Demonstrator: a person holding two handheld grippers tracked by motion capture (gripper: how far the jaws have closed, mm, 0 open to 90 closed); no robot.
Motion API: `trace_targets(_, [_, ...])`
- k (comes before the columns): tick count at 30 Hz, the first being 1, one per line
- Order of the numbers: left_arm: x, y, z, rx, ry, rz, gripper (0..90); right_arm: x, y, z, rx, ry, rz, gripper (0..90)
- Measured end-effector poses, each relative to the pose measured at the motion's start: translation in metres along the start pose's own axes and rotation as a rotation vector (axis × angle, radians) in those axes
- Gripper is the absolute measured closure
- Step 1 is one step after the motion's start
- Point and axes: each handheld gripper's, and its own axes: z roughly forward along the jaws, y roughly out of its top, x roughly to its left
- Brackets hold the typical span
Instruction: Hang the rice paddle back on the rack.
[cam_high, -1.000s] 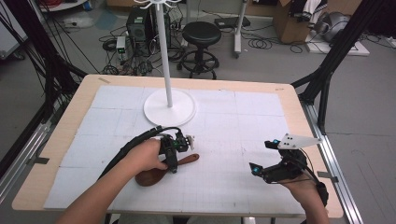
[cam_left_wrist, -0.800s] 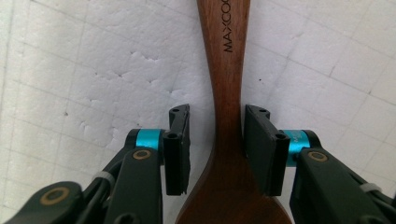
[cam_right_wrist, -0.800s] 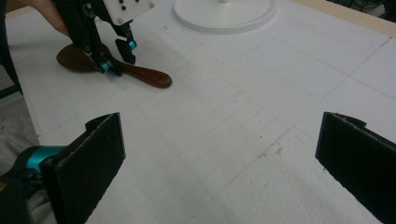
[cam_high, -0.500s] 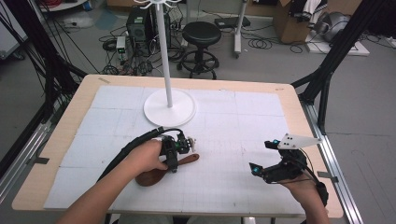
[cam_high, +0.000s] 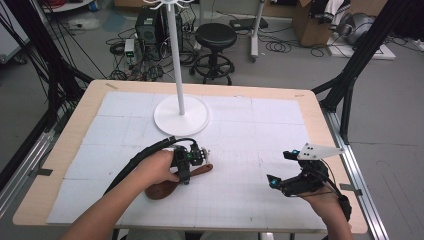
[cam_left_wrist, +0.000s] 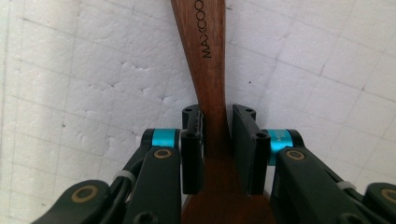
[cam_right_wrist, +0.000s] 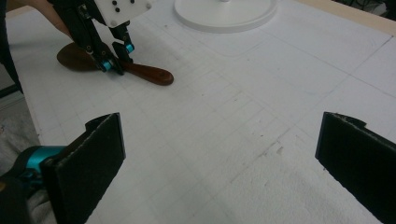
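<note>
left gripper points down, jaws just closed on the spoon handle (flat on foam); right gripper hovers wide open, empty.

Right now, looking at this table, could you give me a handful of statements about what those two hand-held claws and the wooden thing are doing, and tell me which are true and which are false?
1. The left gripper is closed on the handle of the wooden spoon. True; its jaws have just been closing on it.
2. The wooden spoon hangs from the white stand. False; it lies flat on the white mat.
3. The right gripper has its jaws wide apart with nothing between them. True.
4. The right gripper is touching the spoon. False; it sits well apart from it, at the other side of the mat.
</note>
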Motion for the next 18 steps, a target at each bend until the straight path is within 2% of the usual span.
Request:
trace_targets(6, [-0.0010, 0.0002, 0.0002, -0.002, 0.003, 0.015, 76.1, -0.0007, -0.0004, 0.0003, -0.002, -0.003, 0.003, 0.5])
trace_targets(8, [-0.0027, 0.0003, 0.0001, 0.000, 0.017, 0.022, 76.3, -0.0003, -0.0004, 0.0010, 0.000, -0.002, 0.002, 0.5])
trace_targets(18, [-0.0025, -0.0012, -0.0003, -0.012, 0.009, 0.047, 76.8, -0.0014, -0.0012, 0.0001, 0.001, -0.003, 0.008, 0.5])
